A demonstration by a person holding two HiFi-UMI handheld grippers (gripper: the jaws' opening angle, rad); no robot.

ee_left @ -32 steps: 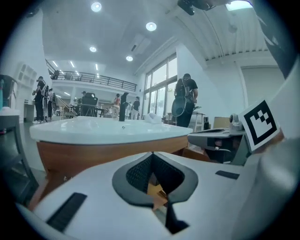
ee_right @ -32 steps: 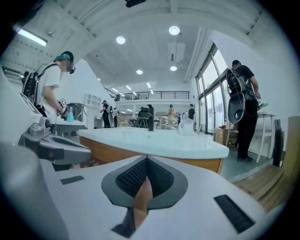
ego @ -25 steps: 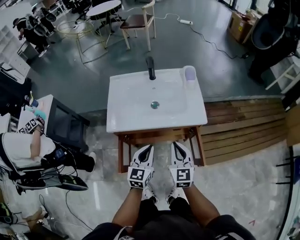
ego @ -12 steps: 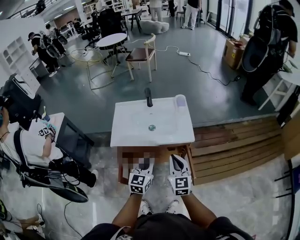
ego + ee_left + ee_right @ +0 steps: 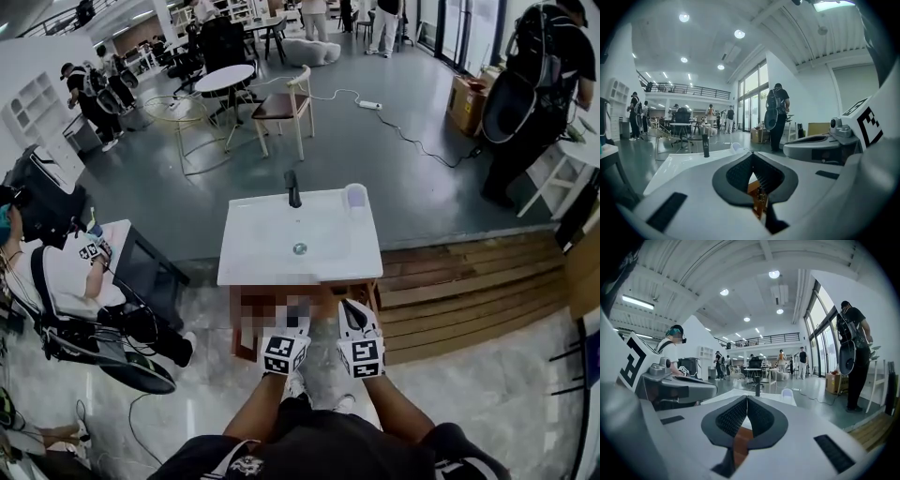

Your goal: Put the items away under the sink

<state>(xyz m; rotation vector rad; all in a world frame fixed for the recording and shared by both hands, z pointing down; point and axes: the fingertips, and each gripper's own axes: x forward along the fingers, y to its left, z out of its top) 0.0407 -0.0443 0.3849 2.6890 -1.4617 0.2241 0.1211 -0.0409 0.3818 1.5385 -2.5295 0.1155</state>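
A white sink basin (image 5: 319,253) stands on a wooden stand (image 5: 367,298). It has a black faucet (image 5: 292,187) at the back and a pale cup (image 5: 354,197) at its far right corner. My left gripper (image 5: 296,326) and right gripper (image 5: 348,306) hang side by side just in front of the stand, below the basin's front edge. Both are shut with nothing between the jaws. The left gripper view shows its tips (image 5: 751,154) met, with the faucet (image 5: 706,145) and cup (image 5: 735,147) beyond. In the right gripper view the tips (image 5: 746,398) also touch, facing the faucet (image 5: 757,389). A mosaic patch hides the space under the sink.
A person sits at the left (image 5: 66,277) beside a low table (image 5: 127,246) with a black box. Wooden decking (image 5: 469,277) lies to the right of the sink. A chair (image 5: 284,105) and round table (image 5: 223,80) stand behind; a person with a backpack (image 5: 530,84) is at far right.
The view has pulled back, so the sink looks smaller and farther off. Both grippers stay shut and side by side in front of the stand.
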